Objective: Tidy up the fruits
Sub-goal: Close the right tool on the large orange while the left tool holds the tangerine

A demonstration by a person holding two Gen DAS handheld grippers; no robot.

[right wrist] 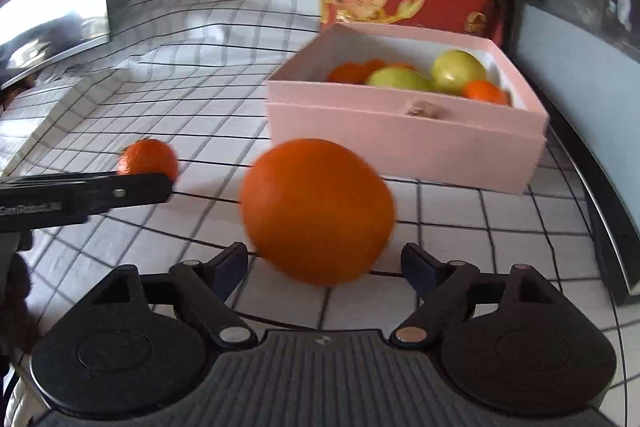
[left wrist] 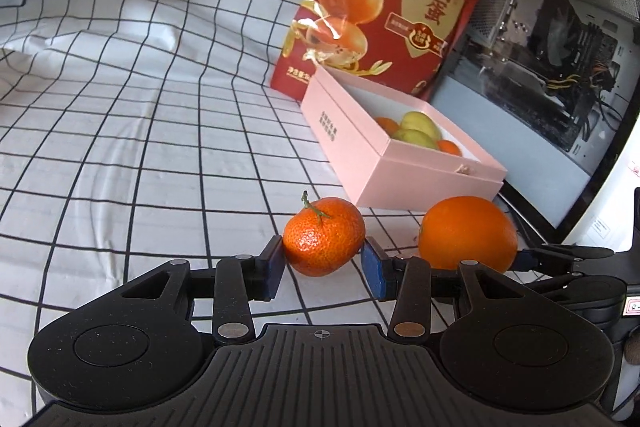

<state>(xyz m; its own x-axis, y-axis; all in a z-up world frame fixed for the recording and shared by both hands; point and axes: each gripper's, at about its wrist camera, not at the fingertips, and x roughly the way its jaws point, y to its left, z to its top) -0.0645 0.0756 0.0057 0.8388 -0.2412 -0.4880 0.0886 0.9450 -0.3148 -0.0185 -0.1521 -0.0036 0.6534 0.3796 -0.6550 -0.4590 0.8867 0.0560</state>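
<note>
Clamped between the left gripper's pads, a tangerine awaits boxing, while the right gripper stands spread around an orange; several fruits already fill the pink box.

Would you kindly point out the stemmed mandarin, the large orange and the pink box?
stemmed mandarin (left wrist: pixel 324 237): left wrist view, middle of its peel.
large orange (right wrist: pixel 318 211): right wrist view, centre of its front.
pink box (right wrist: pixel 404 143): right wrist view, front wall.

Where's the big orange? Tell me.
In the right wrist view, the big orange lies on the checked cloth between the open right tongs, before the pink box.
</note>
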